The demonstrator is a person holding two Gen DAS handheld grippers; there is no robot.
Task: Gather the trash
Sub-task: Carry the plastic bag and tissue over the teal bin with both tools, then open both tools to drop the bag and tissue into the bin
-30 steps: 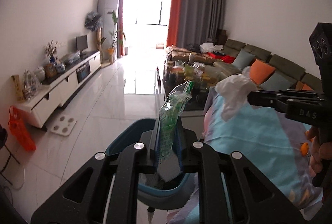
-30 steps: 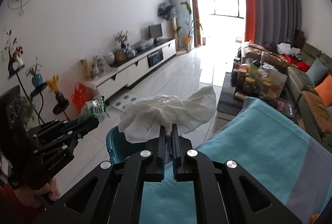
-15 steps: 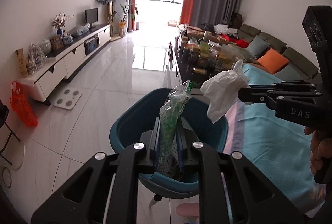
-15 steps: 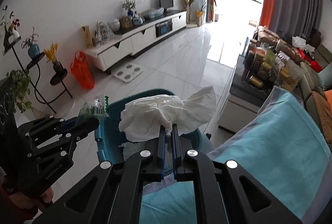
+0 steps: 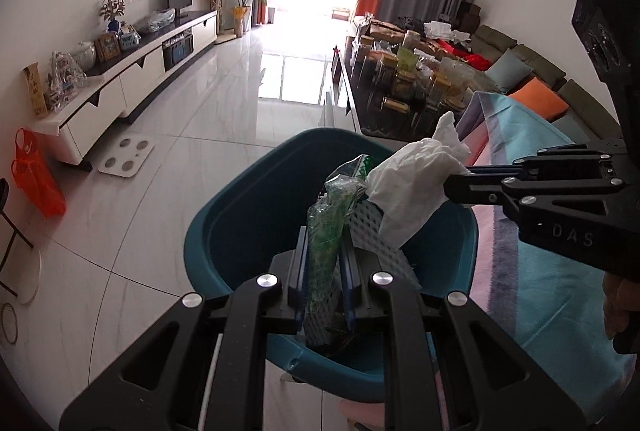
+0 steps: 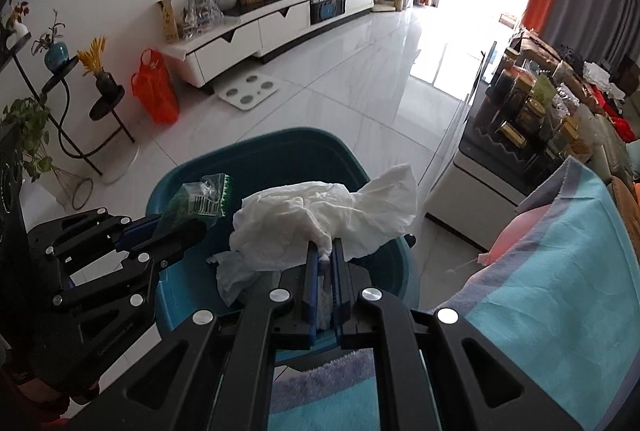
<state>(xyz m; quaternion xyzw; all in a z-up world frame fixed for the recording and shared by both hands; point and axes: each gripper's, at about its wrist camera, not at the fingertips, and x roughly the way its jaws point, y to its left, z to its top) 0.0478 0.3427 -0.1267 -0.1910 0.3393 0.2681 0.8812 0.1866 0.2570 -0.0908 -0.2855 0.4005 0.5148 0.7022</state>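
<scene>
My left gripper point(image 5: 325, 259) is shut on a clear green plastic wrapper point(image 5: 330, 227) and holds it over the teal bin point(image 5: 224, 223). My right gripper point(image 6: 325, 263) is shut on a crumpled white tissue point(image 6: 320, 219), also above the bin point(image 6: 280, 155). The tissue point(image 5: 416, 187) hangs from the right gripper point(image 5: 460, 183) just right of the wrapper. The wrapper point(image 6: 200, 197) and the left gripper point(image 6: 176, 227) show at the left of the right wrist view. White trash point(image 6: 236, 271) lies inside the bin.
A table with a teal cloth point(image 6: 560, 291) stands right of the bin. A low table crowded with jars point(image 5: 404, 87) is beyond it, sofas behind. A TV cabinet point(image 5: 132, 79), an orange bag point(image 5: 38, 175) and a floor scale point(image 5: 126, 159) lie left.
Both grippers have tilted down and moved over the bin, which now fills more of each view. The tissue has come close beside the wrapper. Both stay held.
</scene>
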